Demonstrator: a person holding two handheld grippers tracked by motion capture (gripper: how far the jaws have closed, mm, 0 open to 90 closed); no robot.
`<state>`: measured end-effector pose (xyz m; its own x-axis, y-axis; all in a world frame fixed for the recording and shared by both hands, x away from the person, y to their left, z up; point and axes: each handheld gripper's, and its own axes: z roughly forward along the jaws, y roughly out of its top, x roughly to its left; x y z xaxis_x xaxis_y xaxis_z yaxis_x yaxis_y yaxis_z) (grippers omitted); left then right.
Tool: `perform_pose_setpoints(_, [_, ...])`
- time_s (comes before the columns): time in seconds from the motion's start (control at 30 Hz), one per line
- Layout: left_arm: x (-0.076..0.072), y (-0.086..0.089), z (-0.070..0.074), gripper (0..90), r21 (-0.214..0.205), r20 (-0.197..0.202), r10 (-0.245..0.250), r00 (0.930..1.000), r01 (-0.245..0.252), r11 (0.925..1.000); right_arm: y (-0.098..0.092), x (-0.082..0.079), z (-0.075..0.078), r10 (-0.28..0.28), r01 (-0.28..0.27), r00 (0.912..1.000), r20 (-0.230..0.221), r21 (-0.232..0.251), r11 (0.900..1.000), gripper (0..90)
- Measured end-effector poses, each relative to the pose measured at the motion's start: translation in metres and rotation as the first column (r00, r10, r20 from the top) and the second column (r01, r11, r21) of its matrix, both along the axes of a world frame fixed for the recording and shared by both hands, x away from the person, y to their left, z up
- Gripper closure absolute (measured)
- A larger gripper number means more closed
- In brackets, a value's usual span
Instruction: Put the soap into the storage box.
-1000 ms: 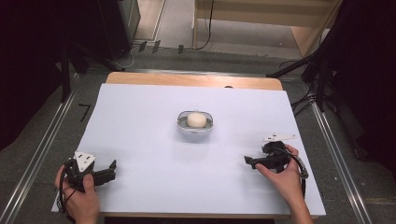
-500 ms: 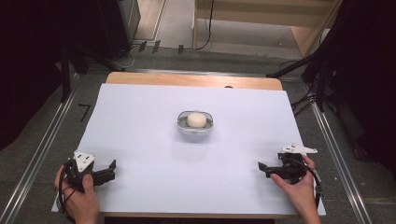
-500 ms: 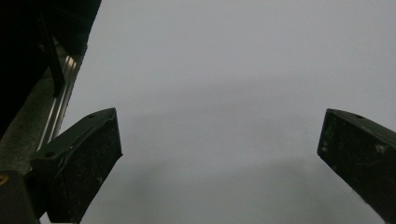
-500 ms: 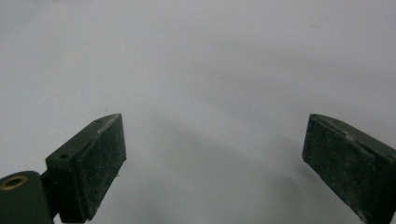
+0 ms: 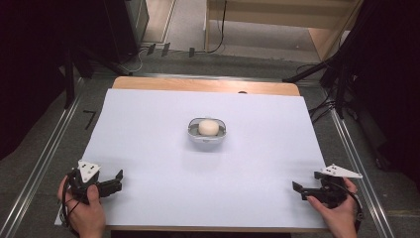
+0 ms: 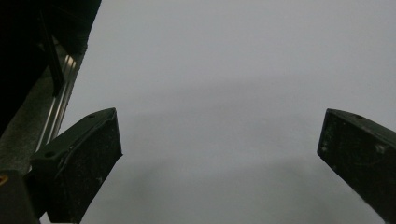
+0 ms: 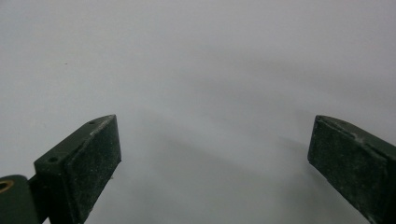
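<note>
The table [image 5: 148,84] carries a white sheet [image 5: 148,139] that covers nearly all of its top, leaving a strip of wood bare along the far edge. At the middle of the sheet stands a small clear container [image 5: 207,134] with a pale round lump [image 5: 208,127] resting inside it; it stands well apart from both grippers. The left gripper [image 5: 118,179], held in the person's left hand [image 5: 84,210], sits at the near left corner of the sheet, jaws spread wide with nothing between them; its own view confirms bare sheet in the gap. The right gripper [image 5: 297,189], held in the right hand [image 5: 337,210], sits at the near right corner. Its jaws have just been opening and stand wide apart, with bare sheet alone between them.
</note>
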<state>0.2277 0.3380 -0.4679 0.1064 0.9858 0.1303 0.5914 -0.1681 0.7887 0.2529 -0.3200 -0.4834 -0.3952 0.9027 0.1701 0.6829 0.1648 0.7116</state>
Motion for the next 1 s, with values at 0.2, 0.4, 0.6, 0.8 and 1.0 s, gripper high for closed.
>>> perform_pose_setpoints(0.2, [0.000, 0.001, 0.000, 0.1, -0.004, 0.004, -0.001, 1.0000, 0.001, 1.0000, -0.026, -0.010, 0.001, -0.054, 0.054, 0.9984, 0.014, 0.019, 0.9983, 6.2])
perform_pose_setpoints(0.4, [0.000, 0.001, 0.000, 0.1, -0.004, 0.002, 0.001, 1.0000, -0.001, 1.0000, -0.041, -0.019, -0.001, -0.097, 0.094, 0.9936, 0.057, 0.052, 0.9942, 9.1])
perform_pose_setpoints(0.6, [0.000, 0.001, 0.000, 0.1, -0.004, -0.003, 0.002, 1.0000, -0.002, 1.0000, -0.040, -0.019, -0.006, -0.100, 0.095, 0.9921, 0.075, 0.073, 0.9928, 12.6])
perform_pose_setpoints(0.8, [0.000, 0.001, 0.000, 0.1, -0.007, 0.002, 0.003, 1.0000, -0.003, 1.0000, -0.038, -0.018, -0.008, -0.101, 0.097, 0.9927, 0.066, 0.056, 0.9937, 12.7])
perform_pose_setpoints(1.0, [0.000, 0.001, 0.000, 0.1, -0.007, 0.000, 0.003, 1.0000, -0.003, 1.0000, -0.034, -0.017, -0.008, -0.111, 0.109, 0.9922, 0.057, 0.030, 0.9935, 14.4])
